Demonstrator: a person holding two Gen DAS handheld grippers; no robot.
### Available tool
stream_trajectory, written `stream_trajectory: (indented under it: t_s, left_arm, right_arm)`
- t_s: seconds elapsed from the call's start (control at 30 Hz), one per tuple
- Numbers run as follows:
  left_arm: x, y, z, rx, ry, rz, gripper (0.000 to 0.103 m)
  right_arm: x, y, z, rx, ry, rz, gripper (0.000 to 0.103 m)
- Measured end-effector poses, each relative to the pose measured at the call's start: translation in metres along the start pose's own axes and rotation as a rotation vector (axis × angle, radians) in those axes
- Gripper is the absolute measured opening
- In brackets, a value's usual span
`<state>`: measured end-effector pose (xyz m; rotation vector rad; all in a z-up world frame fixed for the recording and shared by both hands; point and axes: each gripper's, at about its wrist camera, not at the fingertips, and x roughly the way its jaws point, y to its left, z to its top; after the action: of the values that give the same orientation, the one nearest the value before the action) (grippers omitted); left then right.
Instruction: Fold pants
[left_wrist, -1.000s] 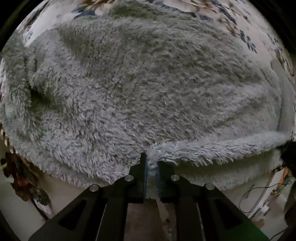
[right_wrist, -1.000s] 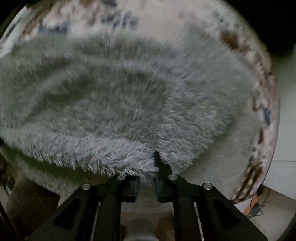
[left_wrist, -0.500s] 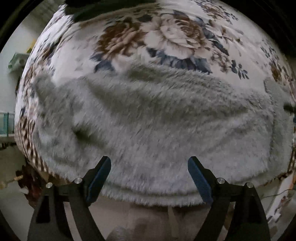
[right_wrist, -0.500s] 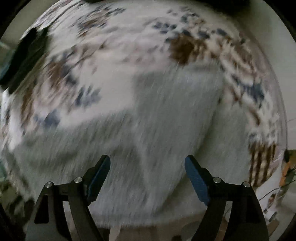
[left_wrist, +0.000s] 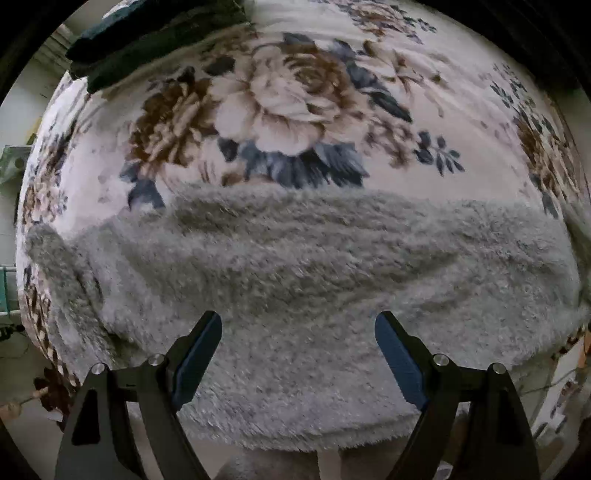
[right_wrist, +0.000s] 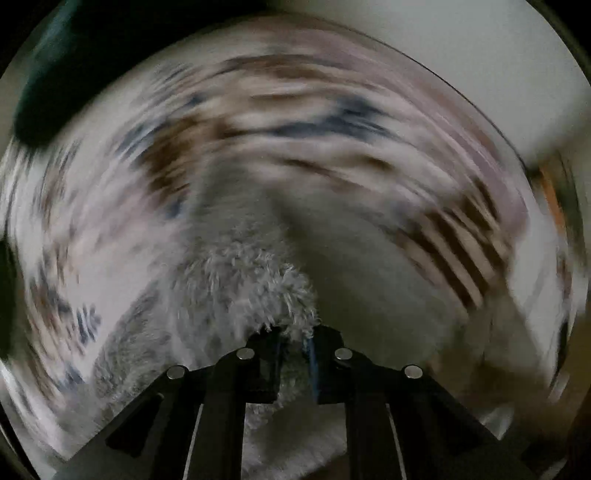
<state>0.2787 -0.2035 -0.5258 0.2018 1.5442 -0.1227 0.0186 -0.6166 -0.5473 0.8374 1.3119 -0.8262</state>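
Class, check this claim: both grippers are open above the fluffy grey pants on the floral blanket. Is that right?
Not quite. Only the left gripper is open above the pants on the floral blanket. The right wrist view shows the right gripper shut on them.

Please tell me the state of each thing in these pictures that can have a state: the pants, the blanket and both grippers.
Pants: folded, lying across the blanket, one part pinched by the right gripper.
Blanket: spread flat under the pants.
Left gripper: jaws wide open, holding nothing.
Right gripper: jaws shut on the pants; view blurred.
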Motion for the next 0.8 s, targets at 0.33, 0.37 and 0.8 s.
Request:
stream_trajectory:
  t_s: [0.33,0.37,0.8]
  left_arm:
    - [0.015,-0.035,-0.023,0.096,0.065,0.001,0.085]
    - [0.017,-0.035,-0.023,0.096,0.068,0.002,0.085]
    - [0.032,-0.003,-0.035,0.021,0.057,0.067,0.085]
  right_arm:
    - [0.027,-0.069,-0.021,0.196,0.068,0.196,0.071]
    - [0.023,-0.07,-0.026,0.216,0.056,0.215,0.071]
    - [0.056,-0.05,-0.036,0.075,0.139,-0.012,0.007]
